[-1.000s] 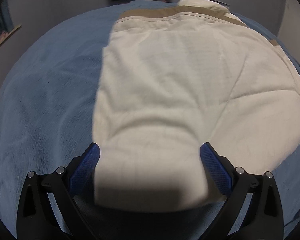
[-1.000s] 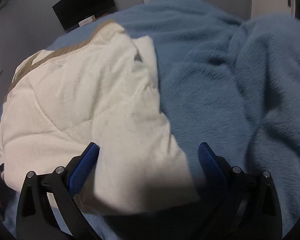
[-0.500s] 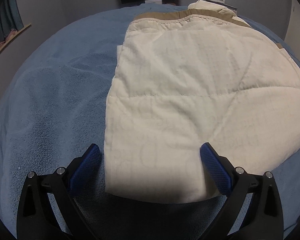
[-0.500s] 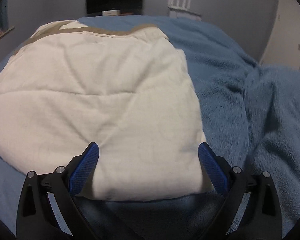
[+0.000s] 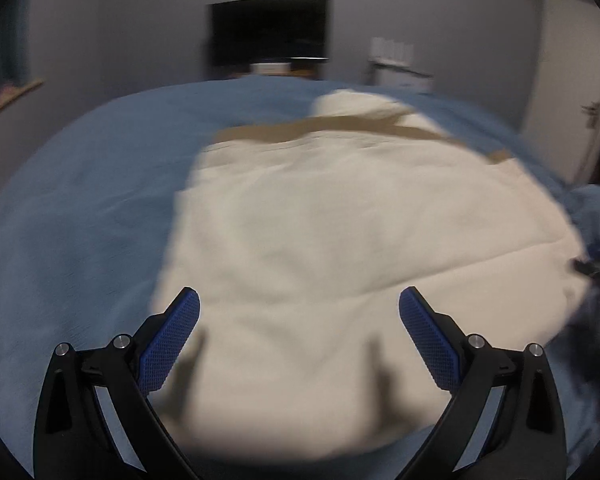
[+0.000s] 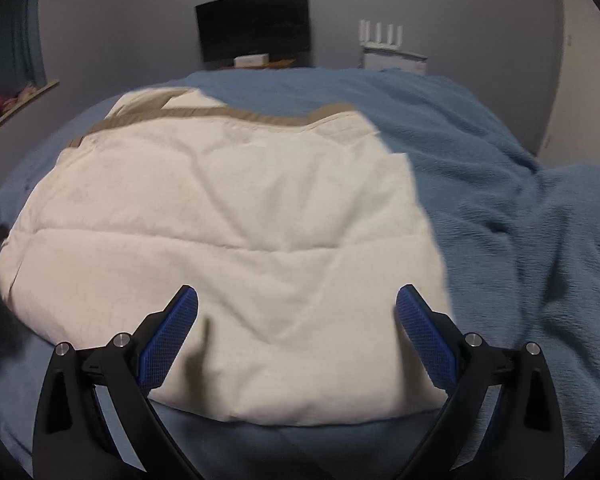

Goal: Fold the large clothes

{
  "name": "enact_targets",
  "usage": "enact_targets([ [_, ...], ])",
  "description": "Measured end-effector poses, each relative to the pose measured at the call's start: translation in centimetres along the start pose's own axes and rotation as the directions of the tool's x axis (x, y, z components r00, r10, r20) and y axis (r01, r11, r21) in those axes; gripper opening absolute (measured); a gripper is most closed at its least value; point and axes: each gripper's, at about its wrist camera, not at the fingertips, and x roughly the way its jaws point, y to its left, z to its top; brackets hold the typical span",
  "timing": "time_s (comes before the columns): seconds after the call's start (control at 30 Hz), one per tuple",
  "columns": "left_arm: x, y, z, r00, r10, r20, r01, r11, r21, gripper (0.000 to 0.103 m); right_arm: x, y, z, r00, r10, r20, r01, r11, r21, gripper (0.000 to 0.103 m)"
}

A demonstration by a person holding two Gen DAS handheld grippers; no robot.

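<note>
A cream quilted garment [image 5: 340, 248] with a tan band along its far edge lies folded into a thick rectangle on the blue bedspread [image 5: 80, 208]. It also shows in the right wrist view [image 6: 236, 248]. My left gripper [image 5: 299, 300] is open and empty, raised above the garment's near edge. My right gripper [image 6: 297, 298] is open and empty, raised above the garment's near right part. The left wrist view is blurred by motion.
The blue bedspread [image 6: 520, 200] is bunched into folds to the right of the garment. A black screen [image 6: 254, 24] hangs on the grey wall beyond the bed. A white door [image 5: 564, 92] stands at the right. A shelf [image 6: 16, 100] runs along the left wall.
Both grippers have let go of the garment's near edge and lifted up and back. The garment now lies flat, and both views tilt up toward the far wall.
</note>
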Motion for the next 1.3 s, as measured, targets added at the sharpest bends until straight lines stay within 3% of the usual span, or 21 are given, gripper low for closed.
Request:
enact_targets([
  [0.13,4.8,-2.1,0.9,0.994,0.066,-0.083,-0.056,0.992,0.111,0.097,2.3,0.7,-0.2,0.999,-0.028,-0.042,0.026,0.999,-0.046,0.095],
  [0.2,6.6,-0.6,1.4,0.993,0.044,-0.109,-0.040,0.998,0.041,0.098,2.5,0.6,-0.3,0.998,-0.043,-0.041,0.041,0.998,-0.049,0.095],
  [0.27,7.1,1.0,2.0,0.992,0.069,-0.108,-0.073,0.997,-0.038,0.098,2.5,-0.1,-0.1,0.997,-0.066,-0.039,0.065,0.998,-0.022,0.095],
  [0.4,5.4,2.2,2.3,0.993,0.104,-0.048,-0.104,0.994,-0.011,0.095,1.3,-2.6,1.2,0.998,-0.062,0.007,0.061,0.996,0.058,0.095],
  [0.47,4.2,3.4,2.7,0.996,0.087,-0.030,-0.087,0.996,-0.002,0.095,1.1,-4.2,2.5,0.998,-0.056,0.022,0.054,0.995,0.081,0.095],
  [0.67,3.8,8.7,3.8,0.999,0.010,-0.037,-0.014,0.995,-0.099,0.095,4.1,-8.3,5.4,1.000,-0.021,0.007,0.020,0.992,0.127,0.095],
  [0.77,4.9,10.3,3.5,0.998,-0.033,-0.059,0.026,0.992,-0.123,0.095,6.5,-8.7,6.0,0.999,0.017,-0.042,-0.012,0.995,0.097,0.095],
  [0.87,6.8,11.0,2.9,0.993,-0.009,-0.119,-0.002,0.996,-0.087,0.093,8.3,-8.6,6.5,0.997,0.023,-0.077,-0.021,1.000,0.023,0.095],
  [0.97,8.0,11.9,2.9,0.991,-0.059,-0.117,0.046,0.993,-0.111,0.088,9.4,-9.5,6.9,0.993,0.077,-0.092,-0.075,0.997,0.033,0.095],
  [1.07,8.9,12.6,3.5,0.983,-0.149,-0.104,0.135,0.982,-0.131,0.078,10.7,-11.2,7.0,0.976,0.184,-0.113,-0.172,0.980,0.104,0.095],
  [1.17,10.1,13.1,4.0,0.976,-0.190,-0.105,0.175,0.975,-0.139,0.078,11.6,-12.5,6.8,0.958,0.263,-0.115,-0.242,0.956,0.168,0.095],
  [1.3,11.6,14.0,3.2,0.953,-0.280,-0.118,0.248,0.940,-0.233,0.077,12.5,-13.1,6.6,0.946,0.304,-0.108,-0.277,0.936,0.216,0.094],
])
